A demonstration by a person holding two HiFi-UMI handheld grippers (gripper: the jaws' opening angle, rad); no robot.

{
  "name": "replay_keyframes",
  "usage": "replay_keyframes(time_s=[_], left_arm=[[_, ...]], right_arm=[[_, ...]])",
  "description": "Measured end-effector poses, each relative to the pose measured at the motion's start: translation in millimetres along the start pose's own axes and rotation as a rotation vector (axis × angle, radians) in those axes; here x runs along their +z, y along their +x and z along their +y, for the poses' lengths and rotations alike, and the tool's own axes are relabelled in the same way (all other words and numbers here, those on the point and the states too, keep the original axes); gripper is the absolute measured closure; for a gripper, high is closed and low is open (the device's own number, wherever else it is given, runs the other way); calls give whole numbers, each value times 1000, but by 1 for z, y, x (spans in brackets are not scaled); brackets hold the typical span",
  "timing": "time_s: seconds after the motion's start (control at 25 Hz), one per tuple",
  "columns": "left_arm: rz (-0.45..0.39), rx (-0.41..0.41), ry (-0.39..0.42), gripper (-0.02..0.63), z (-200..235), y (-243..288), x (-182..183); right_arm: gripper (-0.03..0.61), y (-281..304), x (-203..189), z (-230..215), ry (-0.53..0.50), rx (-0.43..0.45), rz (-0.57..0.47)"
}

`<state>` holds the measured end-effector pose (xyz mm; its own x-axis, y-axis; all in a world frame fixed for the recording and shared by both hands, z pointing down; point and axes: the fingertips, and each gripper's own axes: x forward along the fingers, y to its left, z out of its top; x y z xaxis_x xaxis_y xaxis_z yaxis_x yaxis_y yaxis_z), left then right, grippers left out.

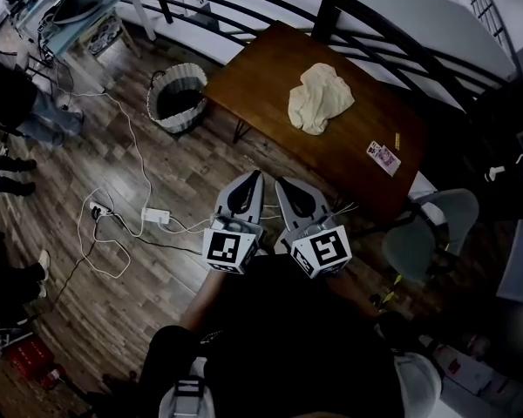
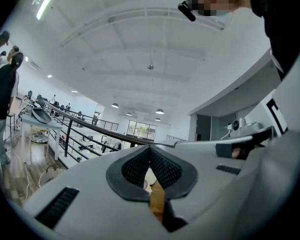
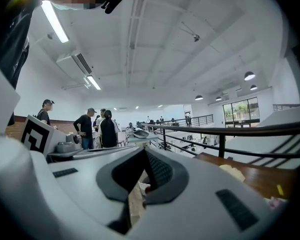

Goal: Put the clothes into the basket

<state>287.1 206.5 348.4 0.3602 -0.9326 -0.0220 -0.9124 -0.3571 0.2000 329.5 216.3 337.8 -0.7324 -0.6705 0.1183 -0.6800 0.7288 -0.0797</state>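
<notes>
The cloth [image 1: 320, 98] lies crumpled on the worktop [image 1: 263, 75], near its centre and clear of both grippers. The basket [image 1: 178, 99] stands on the floor just beside the worktop's left corner. Its inside is dark, so any contents cannot be made out.

The left gripper [image 1: 254, 179] and right gripper [image 1: 282, 186] sit side by side, short of the worktop's near edge and well apart from the cloth. On each, the jaws are pressed together at the tips and pinch nothing.

In the left gripper view, the gripper body covers most of the worktop, and only a sliver of cloth [image 2: 149, 176] shows through the slot below the tips. In the right gripper view, the body cuts off the lower part of the cloth [image 3: 236, 172].

A card [image 1: 383, 157] lies near the worktop's right edge, and its print is unreadable.
</notes>
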Motion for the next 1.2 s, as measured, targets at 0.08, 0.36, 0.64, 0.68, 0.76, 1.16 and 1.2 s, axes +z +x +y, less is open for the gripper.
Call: replay_keyframes(time_s=[0.08, 0.36, 0.64, 0.68, 0.76, 1.16, 1.2], left_arm=[[9, -4, -15, 601, 7, 4, -3], [22, -50, -8, 601, 12, 31, -6], [35, -26, -1, 601, 46, 63, -4], [38, -29, 2, 601, 50, 71, -2], [42, -47, 10, 601, 54, 90, 4], [49, -95, 30, 601, 58, 189, 13], [47, -101, 38, 601, 57, 199, 14]], right_arm=[[569, 7, -1, -4, 2, -15, 17], [569, 32, -13, -31, 6, -49, 66], [569, 79, -10, -54, 3, -35, 62], [569, 87, -9, -60, 9, -32, 64], [569, 101, -7, -75, 24, -39, 69], [569, 152, -11, -179, 30, -148, 114], [569, 159, -15, -193, 31, -167, 126]])
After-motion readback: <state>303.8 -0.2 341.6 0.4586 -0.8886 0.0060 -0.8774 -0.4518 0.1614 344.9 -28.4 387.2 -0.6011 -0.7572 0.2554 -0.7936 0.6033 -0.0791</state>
